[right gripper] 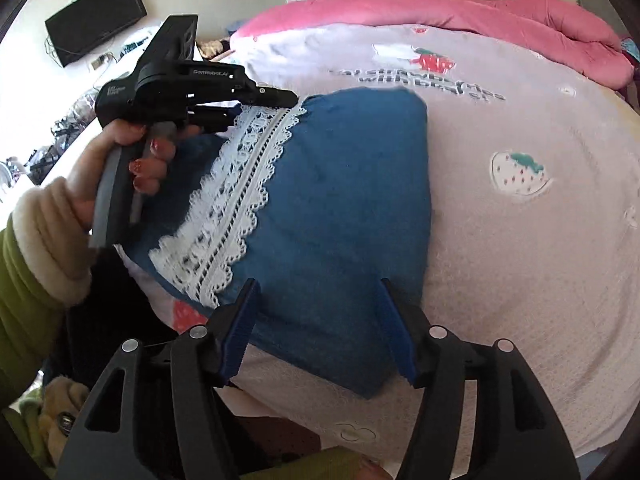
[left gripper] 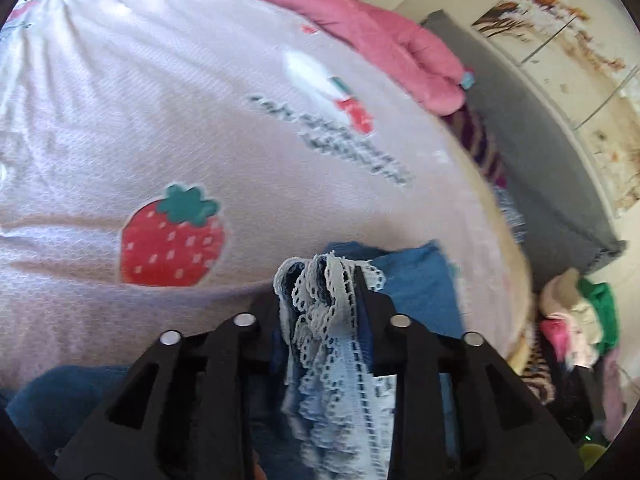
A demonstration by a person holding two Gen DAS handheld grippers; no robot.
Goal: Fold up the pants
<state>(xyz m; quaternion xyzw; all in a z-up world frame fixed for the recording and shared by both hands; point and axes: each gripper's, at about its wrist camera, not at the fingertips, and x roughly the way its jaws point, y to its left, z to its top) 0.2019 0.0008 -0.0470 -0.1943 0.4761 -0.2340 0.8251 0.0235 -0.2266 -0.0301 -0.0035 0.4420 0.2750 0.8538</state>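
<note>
Two grippers over blue pants (right gripper: 336,208) on bed (right gripper: 520,260), left gripper (right gripper: 294,100) clamped on lace trim (right gripper: 232,184), right gripper (right gripper: 316,300) spread apart

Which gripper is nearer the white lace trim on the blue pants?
Left. The left gripper is clamped on the lace trim; the right gripper is open over plain blue fabric beside it.

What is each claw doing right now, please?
Left claw: shut on the lace trim of the blue pants.
Right claw: open, holding nothing, hovering at the pants' near edge.
</note>
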